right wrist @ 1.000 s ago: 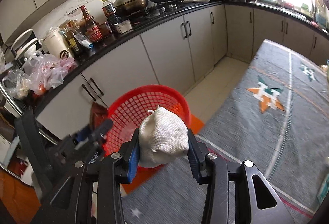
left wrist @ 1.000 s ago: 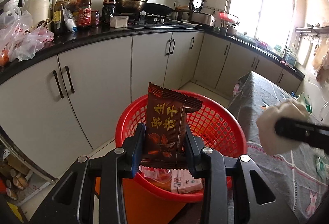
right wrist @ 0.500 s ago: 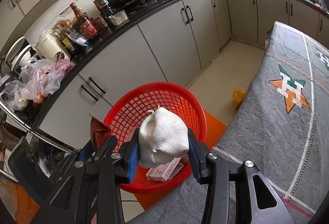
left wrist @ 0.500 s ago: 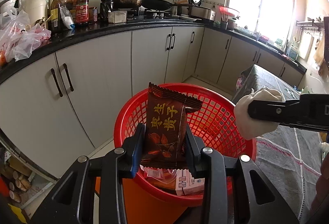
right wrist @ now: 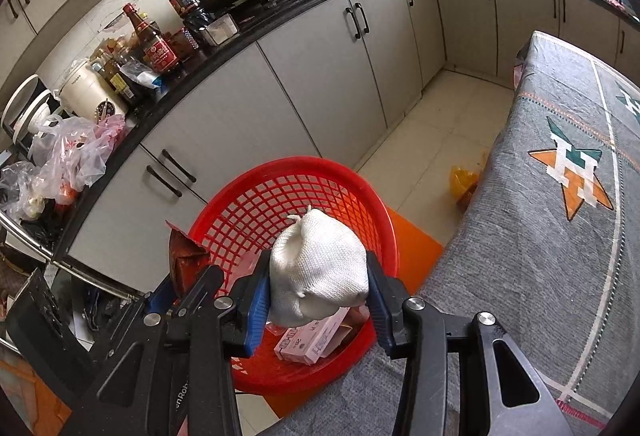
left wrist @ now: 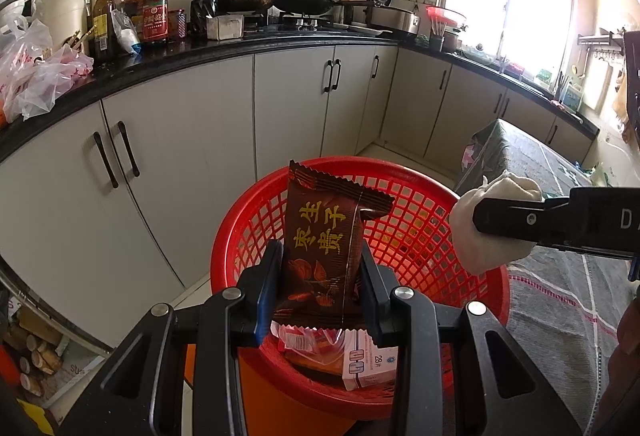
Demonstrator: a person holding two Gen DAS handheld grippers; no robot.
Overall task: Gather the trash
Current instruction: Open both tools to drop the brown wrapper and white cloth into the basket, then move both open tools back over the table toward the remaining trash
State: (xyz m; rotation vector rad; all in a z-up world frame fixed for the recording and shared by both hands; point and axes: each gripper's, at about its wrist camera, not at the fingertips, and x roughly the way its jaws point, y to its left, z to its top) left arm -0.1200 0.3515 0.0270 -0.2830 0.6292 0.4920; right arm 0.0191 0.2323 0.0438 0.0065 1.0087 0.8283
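A red mesh basket stands on the floor with a pink-white box and wrappers inside. Over its near rim my left gripper is shut on a dark brown snack wrapper that stands upright. My right gripper holds a white cloth pouch above the basket's right side. Its jaws are opening, and the pouch still sits between the blue pads. In the left wrist view the pouch hangs over the basket's right rim.
A table under a grey patterned cloth runs along the right, close to the basket. Grey cabinets and a black counter with bottles, pans and plastic bags lie behind. An orange sheet lies under the basket, and a yellow bag is on the floor.
My right gripper has carried the pouch from the table's edge to above the basket and lower. The left gripper and its wrapper have hardly moved.
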